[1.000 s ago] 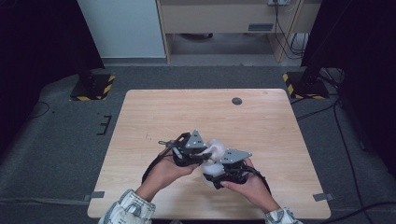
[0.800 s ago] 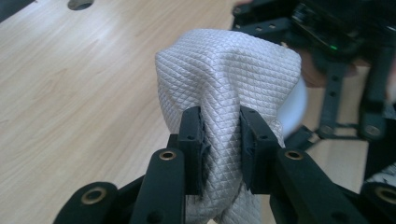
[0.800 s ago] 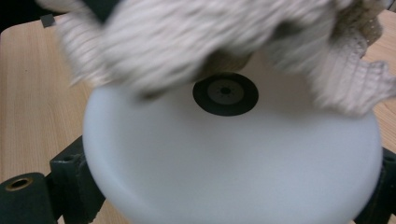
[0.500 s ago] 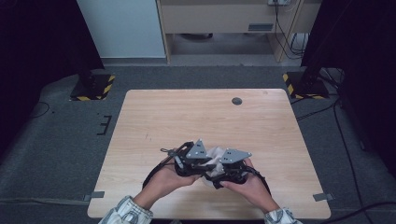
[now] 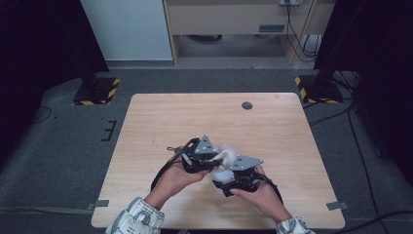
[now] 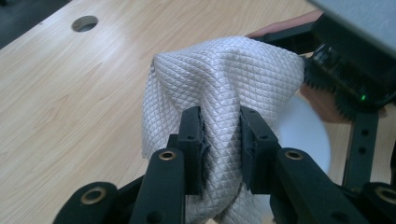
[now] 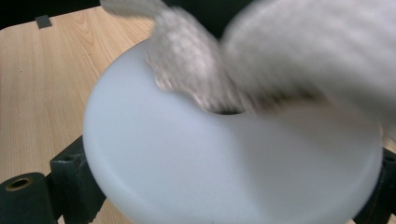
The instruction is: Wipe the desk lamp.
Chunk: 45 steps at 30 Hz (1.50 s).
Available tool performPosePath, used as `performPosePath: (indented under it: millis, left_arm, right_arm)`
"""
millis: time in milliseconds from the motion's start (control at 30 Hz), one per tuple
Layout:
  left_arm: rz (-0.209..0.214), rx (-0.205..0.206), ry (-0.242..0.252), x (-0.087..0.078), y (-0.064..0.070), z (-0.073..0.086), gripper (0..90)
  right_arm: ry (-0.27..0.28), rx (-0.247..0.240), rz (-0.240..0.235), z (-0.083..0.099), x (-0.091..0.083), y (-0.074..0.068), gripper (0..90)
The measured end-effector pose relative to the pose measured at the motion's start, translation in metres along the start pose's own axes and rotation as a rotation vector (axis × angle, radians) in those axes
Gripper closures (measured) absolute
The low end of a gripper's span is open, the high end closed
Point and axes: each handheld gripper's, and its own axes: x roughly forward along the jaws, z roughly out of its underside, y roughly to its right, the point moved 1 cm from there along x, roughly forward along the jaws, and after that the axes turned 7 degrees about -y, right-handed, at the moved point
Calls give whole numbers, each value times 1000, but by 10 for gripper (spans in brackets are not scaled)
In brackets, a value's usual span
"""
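The jaws of the left gripper (image 6: 219, 140) pinch a bunched grey cloth (image 6: 224, 84); the right gripper (image 5: 239, 179) has its jaws closed on the rim of a white dish (image 7: 224, 158), held above the surface (image 5: 170, 122). Pressing the cloth too hard could, I judge, lever the smooth dish out of that rim grip.

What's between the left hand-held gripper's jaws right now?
A bunched grey quilted cloth, pinched between the jaws of the left hand-held gripper, seen in the left gripper view.
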Motion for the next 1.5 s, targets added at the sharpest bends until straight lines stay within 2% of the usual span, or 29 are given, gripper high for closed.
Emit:
performPosePath:
  millis: [167, 300, 400, 500, 633, 900, 1200, 1333, 1433, 1500]
  left_arm:
    - [-23, -45, 25, -9, -16, 14, 722]
    - [-39, -70, 41, -12, -25, 17, 722]
    - [-44, -77, 48, -14, -30, 18, 722]
    - [-41, -76, 33, -13, -32, 20, 723]
    - [-36, -74, 14, -6, -31, 23, 723]
    - [7, -65, -24, 19, -26, 32, 725]
    - [53, -31, -77, 41, -21, 47, 727]
    - [54, 5, -130, 51, -20, 54, 727]
    - [67, -30, -112, 55, -22, 57, 727]
    - [62, -34, -96, 51, -23, 56, 727]
  right_arm:
    - [0, 9, 9, 1, -1, 2, 83]
    - [-1, 14, 18, 1, -2, 2, 72]
    - [14, 18, 30, 0, -8, 1, 61]
    - [23, 18, 43, 1, -14, -1, 71]
    - [23, 15, 54, 5, -19, -2, 82]
    - [24, 11, 51, 6, -19, -1, 87]
    - [26, 11, 44, 6, -19, 0, 88]
    - [32, 15, 43, 6, -18, 2, 88]
    - [36, 21, 44, 6, -18, 4, 88]
    - [37, 22, 48, 6, -18, 4, 87]
